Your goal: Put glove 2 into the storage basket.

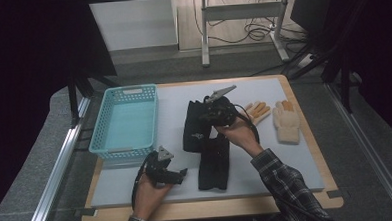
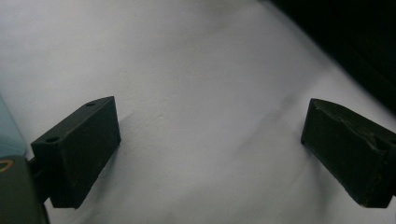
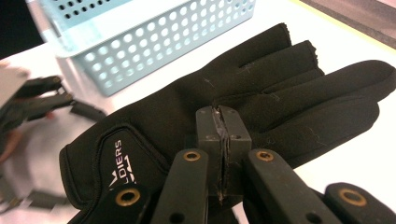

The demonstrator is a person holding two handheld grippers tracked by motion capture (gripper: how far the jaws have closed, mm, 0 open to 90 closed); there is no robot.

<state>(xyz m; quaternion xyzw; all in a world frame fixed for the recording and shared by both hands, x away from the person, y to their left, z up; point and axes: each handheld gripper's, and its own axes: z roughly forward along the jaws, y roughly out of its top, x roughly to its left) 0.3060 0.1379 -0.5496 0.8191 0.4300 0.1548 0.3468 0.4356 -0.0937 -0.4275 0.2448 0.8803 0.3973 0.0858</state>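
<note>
Two black gloves lie on the white mat: one (image 1: pixel 192 130) near the middle, the other (image 1: pixel 214 165) closer to the front edge. My right gripper (image 1: pixel 204 117) hovers over the middle glove. In the right gripper view its jaws (image 3: pixel 223 126) are pressed together just above that glove (image 3: pixel 280 93), which lies flat with its fingers spread, and I see no fabric between the pads. My left gripper (image 1: pixel 179 174) rests low at the front left of the mat. Its jaws (image 2: pixel 210 116) stand wide apart over bare mat with nothing between them.
A light blue perforated basket (image 1: pixel 127 121) sits at the left of the mat and is seen close in the right gripper view (image 3: pixel 154 42). Two pale gloves with orange fingertips (image 1: pixel 256 110) (image 1: pixel 287 121) lie at the right. The wooden table edge (image 1: pixel 213 210) runs along the front.
</note>
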